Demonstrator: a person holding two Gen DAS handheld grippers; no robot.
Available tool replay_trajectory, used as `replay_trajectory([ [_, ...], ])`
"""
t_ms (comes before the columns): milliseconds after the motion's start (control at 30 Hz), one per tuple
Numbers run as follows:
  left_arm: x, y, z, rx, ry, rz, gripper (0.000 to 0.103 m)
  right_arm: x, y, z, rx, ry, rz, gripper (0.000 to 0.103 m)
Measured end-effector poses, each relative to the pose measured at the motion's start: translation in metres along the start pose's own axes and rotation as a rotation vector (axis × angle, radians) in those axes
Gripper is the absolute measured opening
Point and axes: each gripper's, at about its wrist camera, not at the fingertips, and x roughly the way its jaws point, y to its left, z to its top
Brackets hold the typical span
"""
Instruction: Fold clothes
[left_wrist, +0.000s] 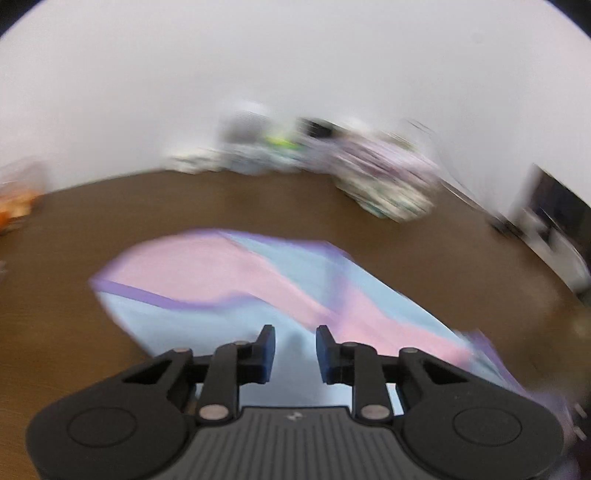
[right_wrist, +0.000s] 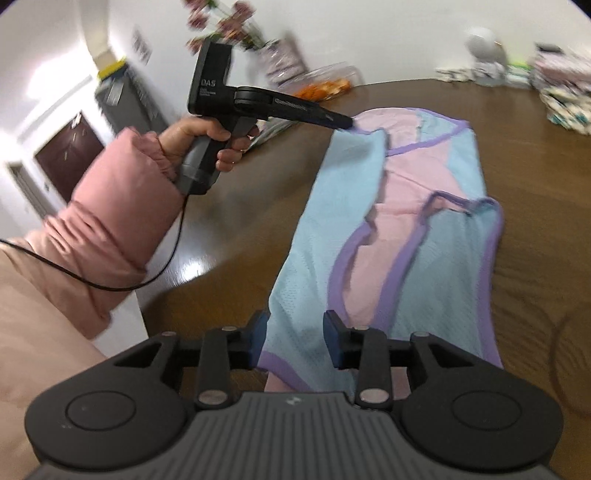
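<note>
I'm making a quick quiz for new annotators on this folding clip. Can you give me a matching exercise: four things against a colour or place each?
Things:
1. garment
2. table
3. sleeve
4. left gripper

Descriptions:
A. brown, glossy
B. at the garment's far edge
C. light blue and pink with purple trim
D. pink, padded

Pairs: 1-C, 2-A, 3-D, 4-B

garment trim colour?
Purple trim edging the light blue and pink garment; clearest in the right wrist view.
</note>
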Motion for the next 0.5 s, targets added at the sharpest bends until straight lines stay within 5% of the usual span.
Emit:
replay_trajectory([
  [167,0.021,-0.024,-0.017,0.085,0.066,0.081,0.023,0.018,0.019,-0.003,-0.154,0.095,-0.066,0.03],
  [467,0.034,0.002,-0.017,-0.016,0.001,0.219,0.026,0.009,0.03,-0.013,-0.226,0.143,-0.101,0.03],
  [500,0.036,0.003,-0.015,-0.022,-0.001,0.237,0.035,0.008,0.031,-0.013,-0.227,0.143,-0.099,0.031],
])
